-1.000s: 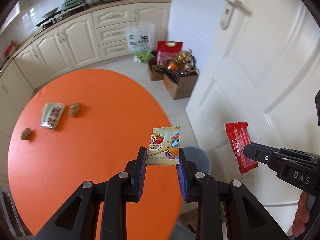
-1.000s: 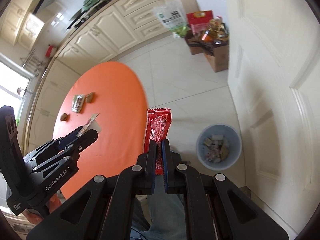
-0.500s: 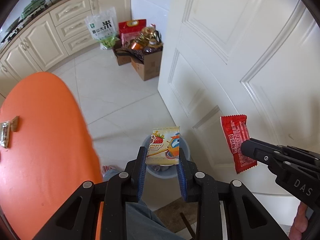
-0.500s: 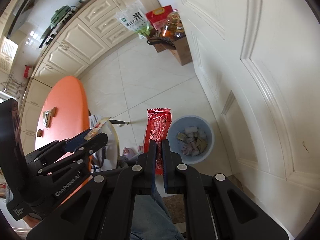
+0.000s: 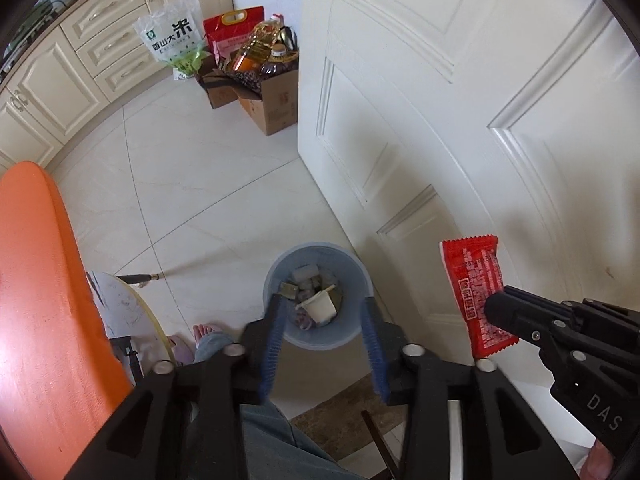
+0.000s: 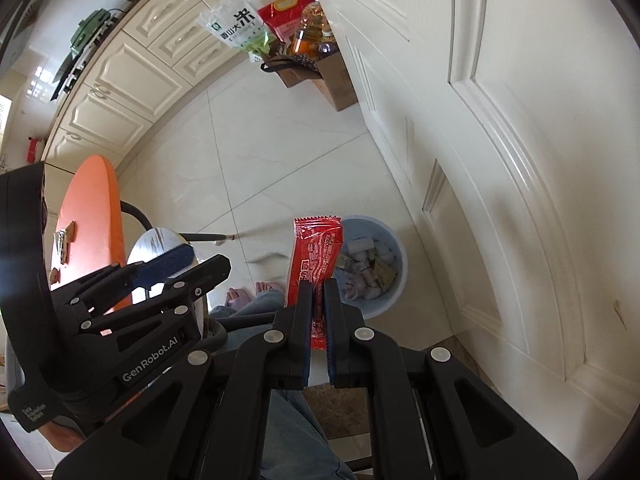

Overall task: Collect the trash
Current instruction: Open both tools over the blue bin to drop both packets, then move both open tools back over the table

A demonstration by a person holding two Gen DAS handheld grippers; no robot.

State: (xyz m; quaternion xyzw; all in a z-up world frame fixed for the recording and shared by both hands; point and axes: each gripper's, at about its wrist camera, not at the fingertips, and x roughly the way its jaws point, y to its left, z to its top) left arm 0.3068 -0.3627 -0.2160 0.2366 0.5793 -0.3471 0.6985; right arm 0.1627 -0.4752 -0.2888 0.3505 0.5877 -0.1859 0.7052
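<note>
Fingers (image 5: 276,336) of the left gripper (image 5: 323,334) stand spread, blue pads facing each other with nothing between them; they have just been opening. Straight beyond the gap sits the pale blue trash bin (image 5: 280,280) on the tiled floor, holding crumpled scraps and a small white cup. Off to the right of those fingers, the right gripper (image 5: 498,308) pinches a red snack wrapper (image 5: 476,280), which stands upright in front of the white door (image 5: 440,100). To the left, the orange bench (image 5: 40,300) fills the edge, and a bare foot shows just beside the near left finger.

Over to the right wrist view: the right gripper (image 6: 319,292) has its fingers (image 6: 305,312) pressed together on the lower end of the red snack wrapper (image 6: 318,252), which rises upright past the tips. Just beyond and right of the wrapper lies the trash bin (image 6: 402,264), near the door (image 6: 520,120). Left of these fingers hangs the left gripper (image 6: 192,264), fingers parted and empty. Farther left, the orange bench (image 6: 92,200) carries a few small wrappers.
</note>
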